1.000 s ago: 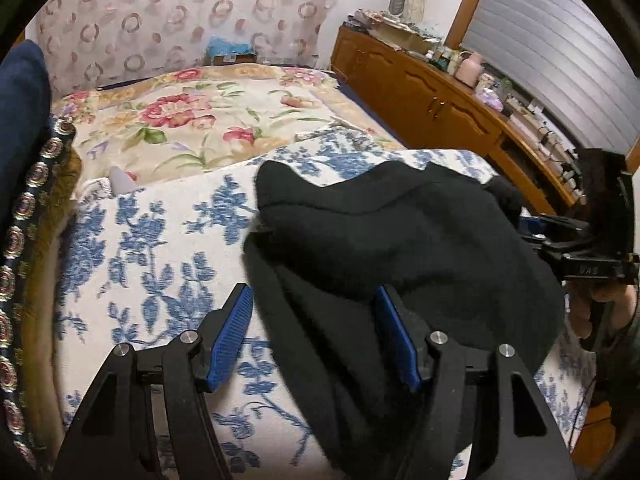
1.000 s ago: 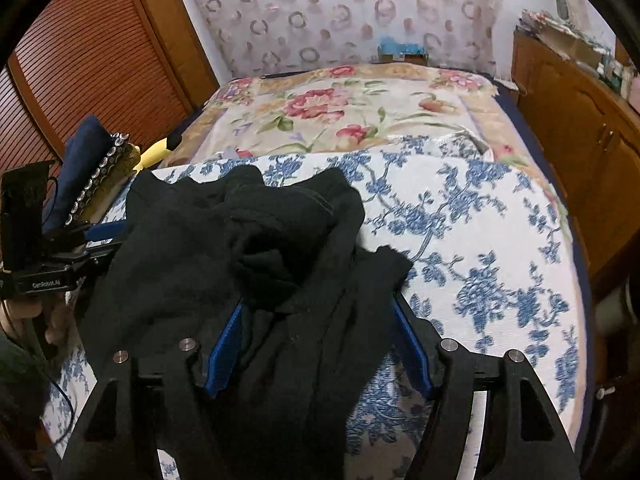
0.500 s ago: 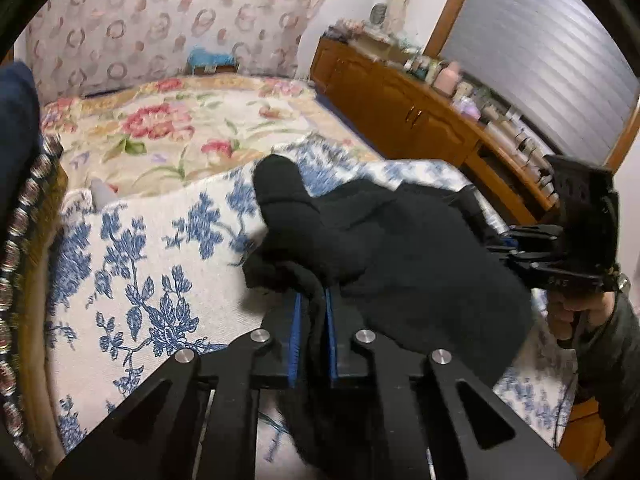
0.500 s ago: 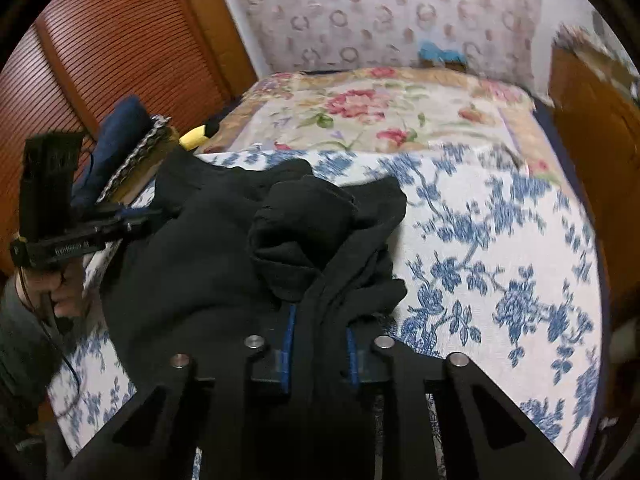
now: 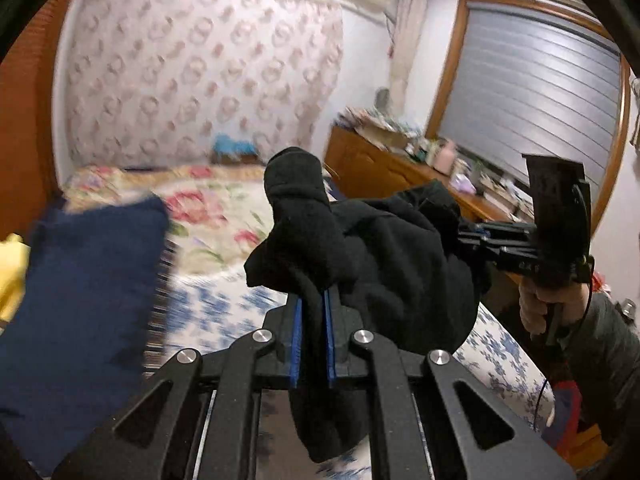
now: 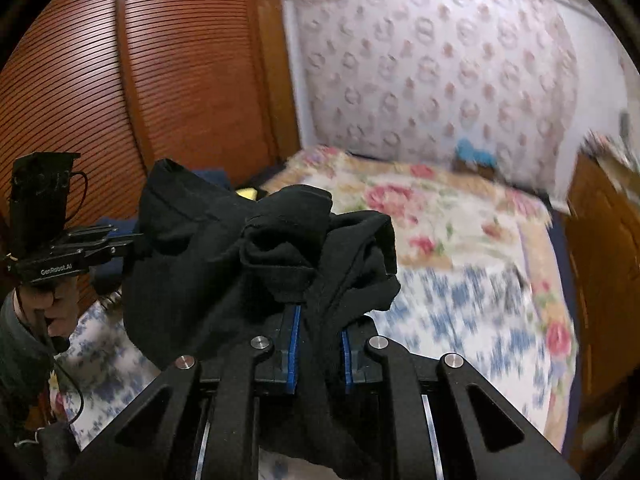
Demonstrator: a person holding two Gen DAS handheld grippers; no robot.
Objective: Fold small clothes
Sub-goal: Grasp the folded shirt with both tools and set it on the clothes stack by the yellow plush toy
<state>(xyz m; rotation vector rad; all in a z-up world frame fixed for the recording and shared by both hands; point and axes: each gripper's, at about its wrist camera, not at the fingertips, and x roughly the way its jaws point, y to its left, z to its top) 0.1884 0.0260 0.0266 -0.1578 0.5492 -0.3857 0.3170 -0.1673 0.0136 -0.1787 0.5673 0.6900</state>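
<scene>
A black garment (image 5: 384,256) hangs bunched in the air above the bed, held between both grippers. My left gripper (image 5: 312,300) is shut on one edge of it, blue pads pinching the cloth. My right gripper (image 6: 318,320) is shut on the other edge of the black garment (image 6: 224,264). The right gripper also shows at the right of the left wrist view (image 5: 520,244), and the left gripper at the left of the right wrist view (image 6: 80,252). Cloth droops below both sets of fingers.
The bed has a blue-flowered cover (image 6: 452,304) in front and a pink-flowered quilt (image 5: 216,216) behind. A dark blue cushion (image 5: 80,304) lies at the left. A wooden cabinet (image 5: 384,168) with clutter lines the right wall. A ribbed wooden wardrobe (image 6: 100,112) stands at the left.
Both grippers closed on the black garment as it lay on the bed, then lifted it up off the cover. Both views now tilt upward toward the walls.
</scene>
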